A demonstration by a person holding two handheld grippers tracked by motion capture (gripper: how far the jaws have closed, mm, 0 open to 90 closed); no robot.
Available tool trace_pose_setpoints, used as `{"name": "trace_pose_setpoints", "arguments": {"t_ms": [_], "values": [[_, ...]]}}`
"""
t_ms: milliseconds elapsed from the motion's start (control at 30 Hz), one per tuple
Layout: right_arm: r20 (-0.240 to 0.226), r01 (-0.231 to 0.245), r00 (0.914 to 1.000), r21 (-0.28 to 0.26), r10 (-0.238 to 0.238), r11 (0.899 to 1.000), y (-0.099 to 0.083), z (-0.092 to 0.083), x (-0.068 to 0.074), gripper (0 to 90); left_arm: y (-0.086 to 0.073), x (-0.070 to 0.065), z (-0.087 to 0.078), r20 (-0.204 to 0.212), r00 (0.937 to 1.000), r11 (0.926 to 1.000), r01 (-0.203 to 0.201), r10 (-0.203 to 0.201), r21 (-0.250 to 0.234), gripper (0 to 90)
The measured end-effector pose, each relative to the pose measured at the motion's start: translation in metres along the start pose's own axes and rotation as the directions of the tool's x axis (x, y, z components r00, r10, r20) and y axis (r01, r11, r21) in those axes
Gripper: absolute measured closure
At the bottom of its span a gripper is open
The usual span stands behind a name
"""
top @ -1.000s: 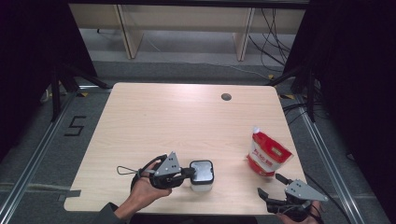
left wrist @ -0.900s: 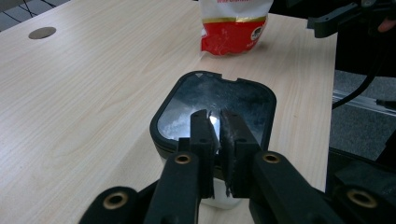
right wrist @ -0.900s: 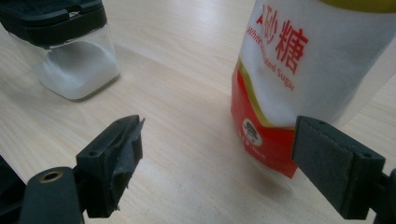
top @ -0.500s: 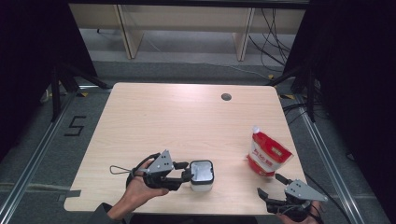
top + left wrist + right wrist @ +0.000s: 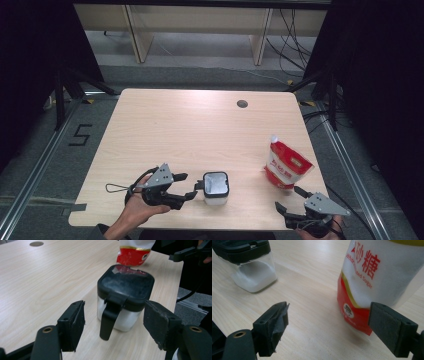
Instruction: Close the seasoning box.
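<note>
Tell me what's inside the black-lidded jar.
Through its clear wall, the jar holds a white granular fill in its lower part. The black lid is shut and covers the top, so the fill's surface is hidden from above.

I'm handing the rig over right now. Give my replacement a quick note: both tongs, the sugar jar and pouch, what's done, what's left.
Left tongs: jaws have just been opening, now open beside the clear square jar with black lid, nothing between the pads.
Right tongs: open, empty, at the near right edge of the light wooden table, just short of the red and white sugar pouch.
Jar: upright, lid closed, white sugar inside, near the front edge.
Pouch: standing right of the jar.
Done: jar set down and let go.
Left: probably grasping the pouch next.
</note>
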State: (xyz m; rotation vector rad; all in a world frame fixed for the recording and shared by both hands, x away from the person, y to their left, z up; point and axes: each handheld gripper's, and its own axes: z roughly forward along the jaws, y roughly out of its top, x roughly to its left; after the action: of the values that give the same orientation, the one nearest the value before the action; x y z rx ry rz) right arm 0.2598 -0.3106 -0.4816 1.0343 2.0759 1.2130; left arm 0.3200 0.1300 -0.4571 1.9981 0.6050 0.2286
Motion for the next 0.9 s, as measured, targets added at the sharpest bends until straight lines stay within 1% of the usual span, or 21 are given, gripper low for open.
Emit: {"name": "trace_pose_setpoints", "arguments": {"t_ms": [33,100,167,200,233,267,300,333,367,400,467,500,600,633,667,700,733,767,800,833,900], "values": [[-0.002,0.001,1.0,0.004,-0.001,1.0,0.0,0.0,0.0,17.7,-0.002,0.001,-0.001,-0.001,1.0,1.0,-0.001,0.001,0.004,32.8],[-0.004,0.001,1.0,0.002,-0.001,1.0,0.0,0.0,0.0,17.7,-0.007,0.001,-0.001,-0.004,0.9997,0.9997,0.024,-0.024,-0.006,32.3],[-0.001,0.0,1.0,-0.001,0.0,1.0,0.0,0.0,0.0,17.7,-0.009,0.001,-0.002,-0.006,0.9995,0.9995,0.033,-0.033,-0.001,32.0],[-0.013,-0.026,0.9996,0.009,0.026,1.0,0.0,0.0,0.002,17.7,-0.01,0.002,-0.002,-0.004,0.9998,0.9998,0.02,-0.02,-0.003,31.8],[-0.011,-0.022,0.9997,0.008,0.022,1.0,0.0,0.0,0.002,17.7,-0.013,0.002,-0.004,-0.01,0.9992,0.9992,0.04,-0.04,0.0,31.5],[-0.011,-0.022,0.9997,0.008,0.022,1.0,0.0,0.0,0.002,17.7,-0.013,0.002,-0.004,-0.01,0.9992,0.9992,0.04,-0.04,0.0,31.3],[-0.011,-0.02,0.9997,0.007,0.021,1.0,0.0,0.0,0.002,17.7,-0.014,0.003,-0.004,-0.01,0.9996,0.9997,0.025,-0.025,0.001,31.3],[-0.011,-0.012,0.9999,0.014,0.012,1.0,0.0,0.0,0.001,17.7,-0.015,0.003,-0.005,-0.011,0.9993,0.9993,0.037,-0.037,0.002,31.1],[-0.012,-0.023,0.9997,0.01,0.023,1.0,0.0,0.0,0.002,17.7,-0.016,0.002,-0.005,-0.016,0.9986,0.9987,0.051,-0.051,0.004,30.9],[-0.013,-0.022,0.9997,0.01,0.022,1.0,0.0,0.0,0.002,17.7,-0.017,0.003,-0.006,-0.012,0.9992,0.9992,0.039,-0.039,0.006,30.7],[-0.012,-0.019,0.9998,0.009,0.019,1.0,0.0,0.0,0.002,17.7,-0.019,0.002,-0.006,-0.014,0.9989,0.999,0.044,-0.044,0.009,29.6],[-0.013,-0.02,0.9997,0.009,0.02,1.0,0.0,0.0,0.002,17.7,-0.02,0.001,-0.007,-0.025,0.9984,0.9986,0.05,-0.05,0.015,29.6],[-0.014,-0.018,0.9997,0.008,0.018,1.0,0.0,0.0,0.002,17.7,-0.023,0.0,-0.006,-0.02,0.9991,0.9991,0.038,-0.037,0.02,27.5],[-0.016,-0.015,0.9998,0.012,0.015,1.0,0.0,0.0,0.002,17.7,-0.025,-0.001,-0.007,-0.024,0.9995,0.999,0.021,-0.02,0.04,26.7],[-0.016,-0.015,0.9998,0.012,0.015,1.0,0.0,0.0,0.002,17.7,-0.025,-0.001,-0.007,-0.024,0.9995,0.999,0.021,-0.02,0.04,26.0],[-0.016,0.003,0.9999,0.003,-0.003,1.0,0.0,0.0,0.002,17.6,-0.027,-0.004,-0.007,-0.035,0.9993,0.9994,0.013,-0.012,0.032,25.3],[-0.016,0.003,0.9999,0.003,-0.003,1.0,0.0,0.0,0.002,17.6,-0.027,-0.004,-0.007,-0.035,0.9993,0.9994,0.013,-0.012,0.032,24.6],[-0.023,-0.018,0.9996,0.016,0.018,1.0,0.0,0.0,0.003,17.3,-0.028,-0.006,-0.007,-0.044,0.9988,0.9989,0.025,-0.023,0.04,24.6],[-0.022,-0.015,0.9996,0.013,0.016,1.0,0.0,0.0,0.003,17.0,-0.029,-0.006,-0.007,-0.045,0.9987,0.9989,0.025,-0.023,0.04,23.4],[-0.031,-0.022,0.9993,0.013,0.023,1.0,0.0,0.001,0.003,16.8,-0.03,-0.006,-0.008,-0.049,0.9988,0.999,0.007,-0.005,0.044,21.2],[-0.034,-0.024,0.9991,0.013,0.024,1.0,0.0,0.001,0.003,16.6,-0.032,-0.007,-0.009,-0.051,0.9986,0.9984,0.013,-0.011,0.055,18.3]]}}
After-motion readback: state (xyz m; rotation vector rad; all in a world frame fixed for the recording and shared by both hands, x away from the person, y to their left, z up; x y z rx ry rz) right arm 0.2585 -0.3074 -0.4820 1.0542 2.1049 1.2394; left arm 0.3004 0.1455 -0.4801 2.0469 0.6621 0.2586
